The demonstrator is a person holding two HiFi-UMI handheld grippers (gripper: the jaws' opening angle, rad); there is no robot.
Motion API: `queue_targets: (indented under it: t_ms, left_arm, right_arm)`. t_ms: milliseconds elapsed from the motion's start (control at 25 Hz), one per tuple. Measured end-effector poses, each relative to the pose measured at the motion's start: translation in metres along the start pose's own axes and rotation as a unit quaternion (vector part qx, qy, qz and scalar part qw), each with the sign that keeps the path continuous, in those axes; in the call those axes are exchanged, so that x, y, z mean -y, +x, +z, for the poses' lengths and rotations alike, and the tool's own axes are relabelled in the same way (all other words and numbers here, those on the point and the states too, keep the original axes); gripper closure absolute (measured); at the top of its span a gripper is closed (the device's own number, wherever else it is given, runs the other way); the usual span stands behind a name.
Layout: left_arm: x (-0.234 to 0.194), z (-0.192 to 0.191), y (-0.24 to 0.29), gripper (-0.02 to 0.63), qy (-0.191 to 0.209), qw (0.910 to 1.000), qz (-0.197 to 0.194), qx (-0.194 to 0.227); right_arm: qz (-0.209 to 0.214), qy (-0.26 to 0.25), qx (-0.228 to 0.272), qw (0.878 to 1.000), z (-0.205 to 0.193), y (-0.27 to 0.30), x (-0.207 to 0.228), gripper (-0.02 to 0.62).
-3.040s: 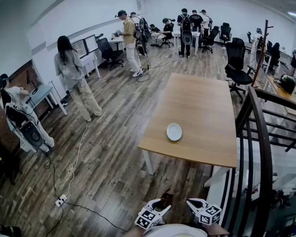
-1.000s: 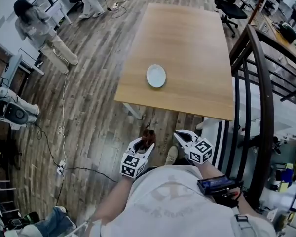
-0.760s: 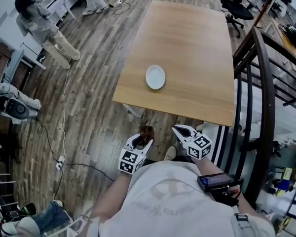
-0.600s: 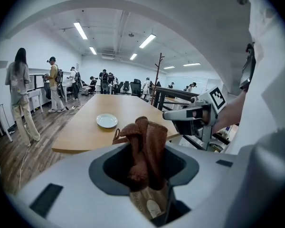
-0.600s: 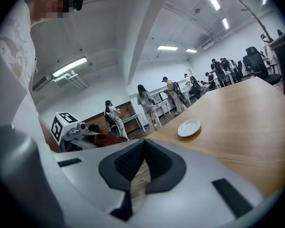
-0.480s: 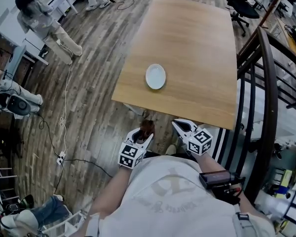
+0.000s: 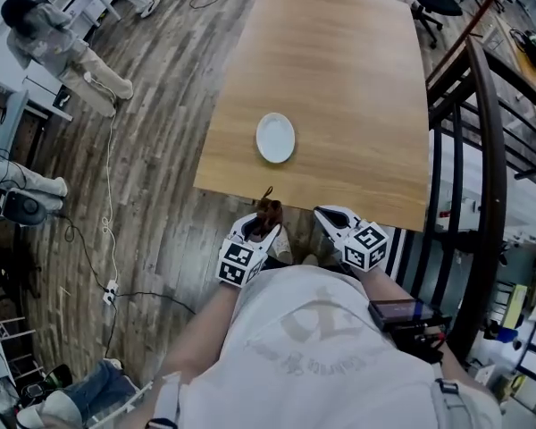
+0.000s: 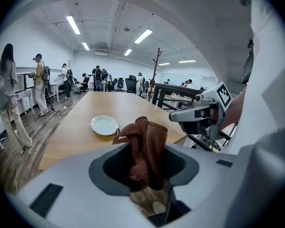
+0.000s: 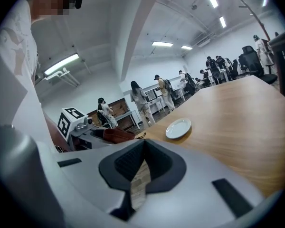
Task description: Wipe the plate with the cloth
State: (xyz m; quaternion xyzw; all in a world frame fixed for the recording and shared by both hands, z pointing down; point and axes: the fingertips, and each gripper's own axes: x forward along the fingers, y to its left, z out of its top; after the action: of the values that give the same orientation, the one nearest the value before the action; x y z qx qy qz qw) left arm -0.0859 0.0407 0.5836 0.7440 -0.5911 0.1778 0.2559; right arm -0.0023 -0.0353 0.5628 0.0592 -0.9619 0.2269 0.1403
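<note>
At the left edge of the head view, two people [image 7: 49, 43] are on the wooden floor [image 7: 161, 150], one standing and one lower down, partly cut off. One thin cable [image 7: 110, 195] runs across the floor beside them.

The left tongs [image 7: 261, 226] are held close to the operator's body, short of the near edge of the desk [image 7: 357, 88]. They pinch one brown cloth [image 8: 145, 144], which is bunched upright between the two jaws and sticks out past their tips.

One white plate [image 7: 275, 138] lies flat on the desk, near the near edge and toward the desk's left side. It is past the left tongs and clear of the cloth. The plate is the only item on the one desk.

The right tongs [image 7: 329, 216] are level with the left ones, also short of the near edge. Their jaws are pressed together at the tips and grip nothing.

One black railing [image 7: 482, 150] runs along the right side of the desk.
</note>
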Motion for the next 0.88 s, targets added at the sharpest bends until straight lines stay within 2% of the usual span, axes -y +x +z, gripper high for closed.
queue_targets:
  t_ms: [400,600,880]
  left_arm:
    - [-0.061,0.02,0.027,0.436,0.01,0.9994,-0.034,0.002]
    - [-0.081,0.018,0.03,0.436,0.039,0.998,-0.048,-0.011]
    - [-0.1,0.023,0.039,0.436,0.067,0.9961,-0.055,-0.017]
  right_arm:
    - [-0.054,0.004,0.016,0.998,0.034,0.042,0.039,0.581]
    - [-0.088,0.014,0.026,0.996,0.04,0.05,0.049,0.581]
    - [-0.105,0.022,0.023,0.994,0.037,0.06,0.054,0.581]
